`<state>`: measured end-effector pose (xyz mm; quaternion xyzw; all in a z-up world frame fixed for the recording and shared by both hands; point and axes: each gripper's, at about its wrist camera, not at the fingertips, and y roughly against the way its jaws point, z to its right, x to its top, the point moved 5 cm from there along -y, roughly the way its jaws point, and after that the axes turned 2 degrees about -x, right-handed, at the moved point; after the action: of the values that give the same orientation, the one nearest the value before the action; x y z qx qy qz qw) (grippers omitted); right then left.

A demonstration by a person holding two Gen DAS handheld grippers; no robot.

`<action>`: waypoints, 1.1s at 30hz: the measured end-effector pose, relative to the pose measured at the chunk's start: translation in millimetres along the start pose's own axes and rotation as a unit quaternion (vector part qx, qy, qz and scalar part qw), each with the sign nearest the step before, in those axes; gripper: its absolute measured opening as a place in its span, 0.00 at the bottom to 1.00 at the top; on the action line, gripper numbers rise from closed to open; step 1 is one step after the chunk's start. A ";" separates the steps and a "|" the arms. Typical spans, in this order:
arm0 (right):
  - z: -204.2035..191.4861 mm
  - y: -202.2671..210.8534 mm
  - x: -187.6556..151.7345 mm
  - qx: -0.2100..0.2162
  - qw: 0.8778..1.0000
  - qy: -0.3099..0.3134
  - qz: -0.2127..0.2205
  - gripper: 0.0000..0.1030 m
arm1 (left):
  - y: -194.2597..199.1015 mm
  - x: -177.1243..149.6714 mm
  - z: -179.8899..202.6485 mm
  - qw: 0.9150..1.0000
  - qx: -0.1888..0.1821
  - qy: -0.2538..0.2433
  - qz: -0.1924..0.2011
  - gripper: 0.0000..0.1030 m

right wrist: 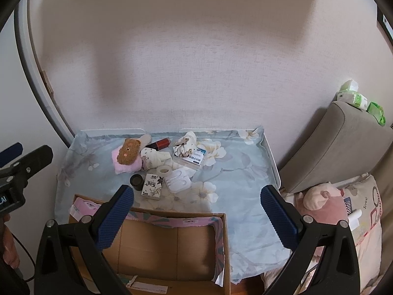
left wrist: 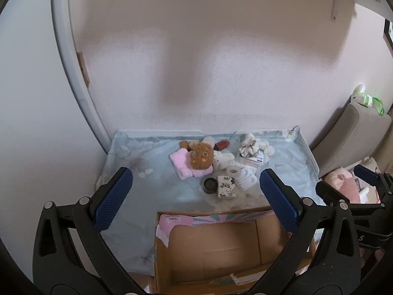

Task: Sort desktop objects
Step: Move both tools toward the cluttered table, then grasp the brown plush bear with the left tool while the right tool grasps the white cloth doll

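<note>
Both tools, left (left wrist: 194, 196) and right (right wrist: 196, 211), were spread wide and empty above the open cardboard box (right wrist: 172, 250). The objects lay bunched at the counter's (right wrist: 240, 172) far side: brown plush toy (right wrist: 127, 152) atop pink cloth (right wrist: 122, 167), tape roll (right wrist: 164, 170) touching its neighbours. Such crowding risked snagging two items together or dragging the loose floral cover.
</note>
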<state>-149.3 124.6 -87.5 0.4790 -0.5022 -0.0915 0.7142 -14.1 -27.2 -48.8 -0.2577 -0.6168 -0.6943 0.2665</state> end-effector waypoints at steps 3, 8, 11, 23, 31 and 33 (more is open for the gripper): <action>-0.4 -3.5 -0.2 0.003 1.000 -0.001 -0.002 1.00 | -3.5 -0.8 -0.1 1.000 -0.008 -0.001 -0.004 1.00; -1.3 -8.2 1.2 0.010 1.000 0.003 -0.007 1.00 | -10.8 -1.0 0.9 1.000 -0.007 -0.006 -0.009 1.00; -1.3 -12.4 4.2 0.030 1.000 0.004 -0.007 1.00 | -17.9 0.2 1.5 1.000 -0.014 -0.009 -0.016 1.00; -8.3 -116.5 50.6 0.102 0.991 0.084 -0.024 1.00 | -156.2 20.0 -4.3 0.991 -0.051 -0.048 -0.116 1.00; -32.4 -236.0 42.4 0.144 0.978 0.108 -0.102 0.99 | -250.9 0.3 -5.8 0.976 -0.056 -0.086 -0.192 0.97; -36.1 -249.2 43.9 0.152 0.978 0.097 -0.109 0.98 | -266.1 -4.3 -3.4 0.972 -0.066 -0.091 -0.208 0.97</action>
<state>-11.9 -11.6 -254.6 0.6403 -0.3832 -0.0441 0.6643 -194.1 -4.6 -243.6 -0.2027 -0.6314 -0.7473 0.0418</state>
